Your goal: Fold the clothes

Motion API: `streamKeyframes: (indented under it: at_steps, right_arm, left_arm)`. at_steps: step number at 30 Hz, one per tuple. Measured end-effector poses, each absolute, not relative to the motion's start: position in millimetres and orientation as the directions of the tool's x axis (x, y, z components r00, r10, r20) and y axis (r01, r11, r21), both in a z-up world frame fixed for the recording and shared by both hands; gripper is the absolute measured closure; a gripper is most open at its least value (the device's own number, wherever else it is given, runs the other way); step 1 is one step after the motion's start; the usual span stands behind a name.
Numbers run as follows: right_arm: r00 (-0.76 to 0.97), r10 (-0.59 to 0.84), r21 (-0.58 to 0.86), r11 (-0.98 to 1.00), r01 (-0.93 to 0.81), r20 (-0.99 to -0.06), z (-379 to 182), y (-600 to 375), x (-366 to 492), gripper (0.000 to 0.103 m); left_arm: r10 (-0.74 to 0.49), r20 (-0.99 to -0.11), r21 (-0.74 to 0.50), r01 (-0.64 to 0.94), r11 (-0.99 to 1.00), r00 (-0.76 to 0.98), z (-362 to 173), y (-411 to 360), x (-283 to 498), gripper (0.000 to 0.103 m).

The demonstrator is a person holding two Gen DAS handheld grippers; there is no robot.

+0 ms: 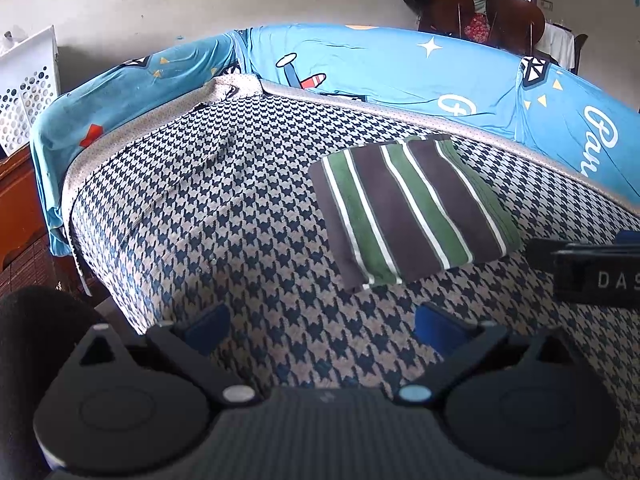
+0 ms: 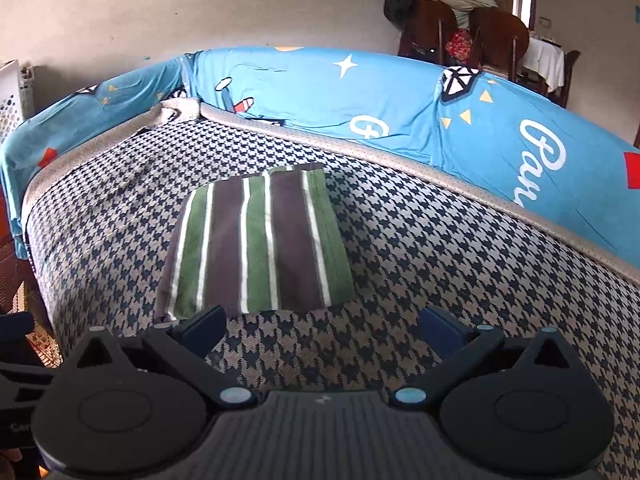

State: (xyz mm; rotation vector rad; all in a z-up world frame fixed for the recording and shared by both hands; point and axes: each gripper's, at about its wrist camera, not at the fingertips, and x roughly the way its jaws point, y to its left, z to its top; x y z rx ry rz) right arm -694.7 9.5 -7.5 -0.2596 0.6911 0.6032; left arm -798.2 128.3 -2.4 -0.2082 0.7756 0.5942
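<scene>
The folded green, brown and white striped cloth [image 2: 256,240] lies flat on the houndstooth-patterned bed cover [image 2: 440,280], at centre frame in the right wrist view and right of centre in the left wrist view. Only the left view shows the white perforated plastic basket [image 1: 28,88] in full at upper left, and a black device at right edge lettered "DAS" [image 1: 600,276]. The blue cartoon-print sheet [image 2: 520,136] bears cursive white letters reading "Pau". Left tongs [image 1: 322,330] and right tongs [image 2: 322,326] both stand spread apart, empty.

Right gripper [image 1: 592,268] cut off by frame edge, white basket [image 1: 26,88] partly cropped, chairs' [image 2: 464,28] clothing indistinct
</scene>
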Motion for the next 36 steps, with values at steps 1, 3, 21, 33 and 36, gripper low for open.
streamKeyframes:
  at_steps: [1,3,21,33,36]
  right_arm:
    - [0.613,0.432,-0.034,0.799,-0.6,-0.662,-7.5,10.1,-695.4,0.0]
    - [0.615,0.43,-0.039,0.798,-0.601,-0.661,-8.0,10.9,-695.9,0.0]
    - [0.618,0.425,-0.034,0.806,-0.591,-0.662,-9.3,9.6,-694.7,0.0]
    - [0.623,0.421,-0.038,0.809,-0.587,-0.66,-9.3,10.1,-694.9,0.0]
    - [0.623,0.421,-0.037,0.81,-0.586,-0.659,-9.1,9.9,-695.0,0.0]
  left_arm:
    - [0.427,-0.709,0.038,-0.575,0.817,0.561,-2.1,128.1,-798.2,0.0]
    - [0.428,-0.709,0.037,-0.577,0.816,0.56,-1.9,128.5,-798.2,0.0]
    - [0.43,-0.712,0.039,-0.58,0.814,0.556,-2.3,129.8,-798.0,0.0]
    - [0.432,-0.71,0.039,-0.582,0.813,0.556,-2.3,129.2,-798.3,0.0]
    - [0.433,-0.71,0.039,-0.582,0.812,0.556,-2.1,129.9,-798.3,0.0]
